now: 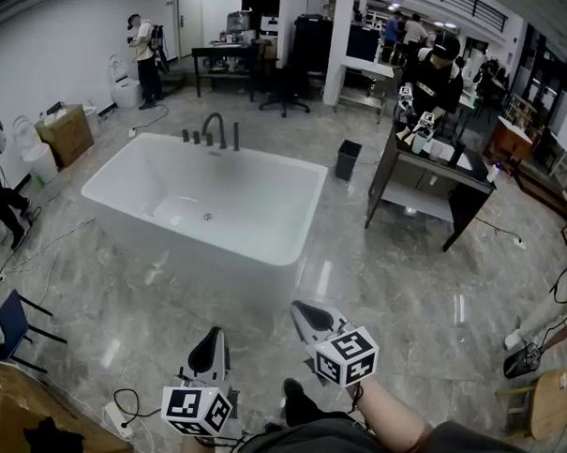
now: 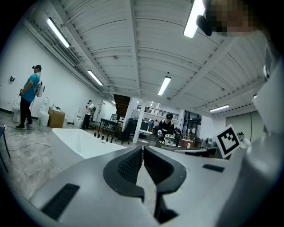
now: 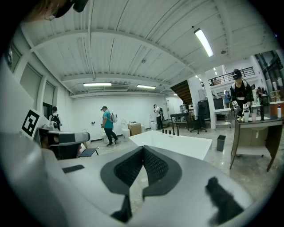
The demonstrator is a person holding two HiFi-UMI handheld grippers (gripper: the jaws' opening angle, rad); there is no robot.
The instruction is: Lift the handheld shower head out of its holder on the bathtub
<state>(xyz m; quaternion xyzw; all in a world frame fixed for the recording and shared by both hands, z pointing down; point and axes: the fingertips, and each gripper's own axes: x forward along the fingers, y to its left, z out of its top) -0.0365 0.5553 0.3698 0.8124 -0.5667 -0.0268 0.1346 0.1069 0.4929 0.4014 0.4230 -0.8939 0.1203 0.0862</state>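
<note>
A white freestanding bathtub (image 1: 294,258) stands on the grey marble floor ahead of me. On its far rim are dark fittings: a curved spout (image 1: 213,127), small knobs, and a slim upright handheld shower head (image 1: 235,136) in its holder. They also show small in the left gripper view as fittings (image 2: 104,137) and in the right gripper view as fittings (image 3: 171,131). My left gripper (image 1: 216,335) and right gripper (image 1: 301,309) hang low in front of me, well short of the tub. Both are shut on nothing, pads touching, in the left gripper (image 2: 143,148) and right gripper (image 3: 143,148) views.
A black table (image 1: 431,172) with a person behind it stands right of the tub, with a black bin (image 1: 348,159) between them. Cables (image 1: 123,411) and a cardboard box lie at the lower left, beside a blue chair (image 1: 11,322). Other people stand at the back wall.
</note>
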